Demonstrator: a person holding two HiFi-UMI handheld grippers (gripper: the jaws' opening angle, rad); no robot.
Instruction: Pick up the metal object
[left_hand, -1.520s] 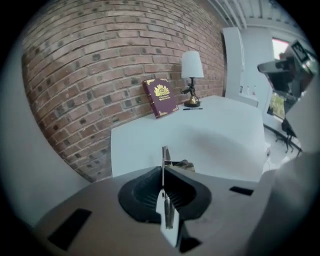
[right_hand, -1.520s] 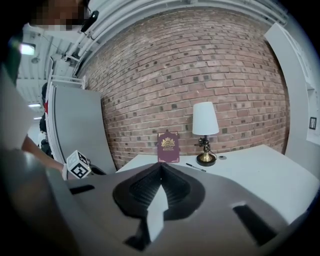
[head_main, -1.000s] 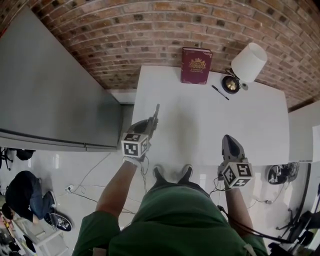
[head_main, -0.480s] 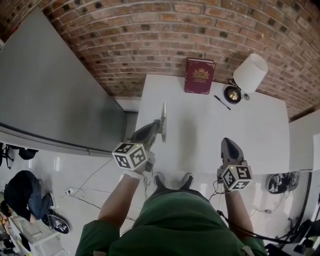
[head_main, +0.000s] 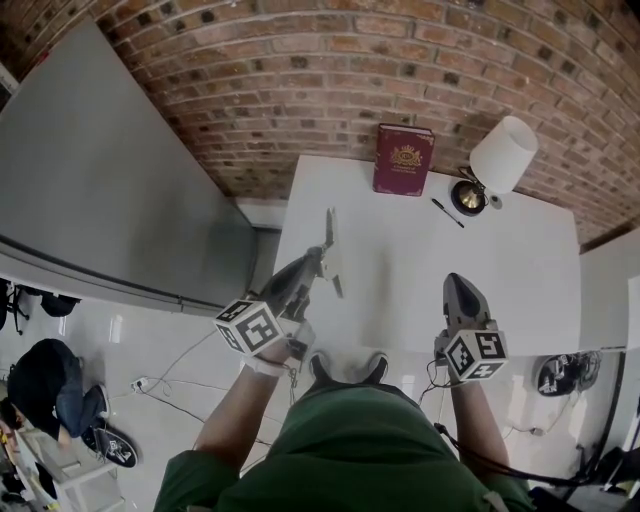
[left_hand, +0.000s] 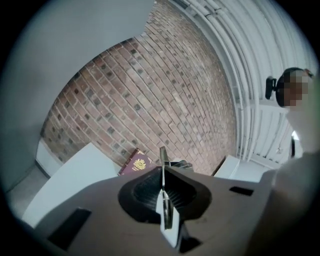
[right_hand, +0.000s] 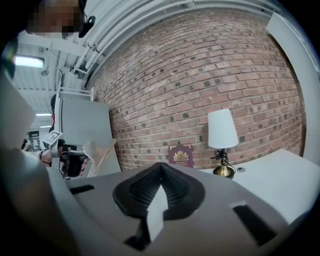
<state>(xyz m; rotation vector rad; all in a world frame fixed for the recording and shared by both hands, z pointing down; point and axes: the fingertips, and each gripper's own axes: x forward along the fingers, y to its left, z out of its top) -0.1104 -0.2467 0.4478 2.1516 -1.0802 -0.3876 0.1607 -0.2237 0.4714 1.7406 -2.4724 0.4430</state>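
At the far left we see a grey panel slanting along the brick wall, and below it a person crouched on the pale floor.

Next comes the left gripper, clenched on the metal object. Its own view shows the jaws pressed together on a thin flat plate seen edge-on, standing straight up between the pads. From the head view the plate's long axis runs away from us, its far tip pointing toward the wall and its near end slanting a little to the right past the jaws. It hangs over the left part of the white table, near that edge. From the right gripper view it looks lifted clear of the top, though we cannot be sure.

Further right, a red book stands at the table's back edge against the wall. A pen lies near the lamp's base. The right gripper hovers over the table's near edge, jaws closed together with nothing between them. Last, the lamp with its white shade stands at the back right, its brass base touching the table.
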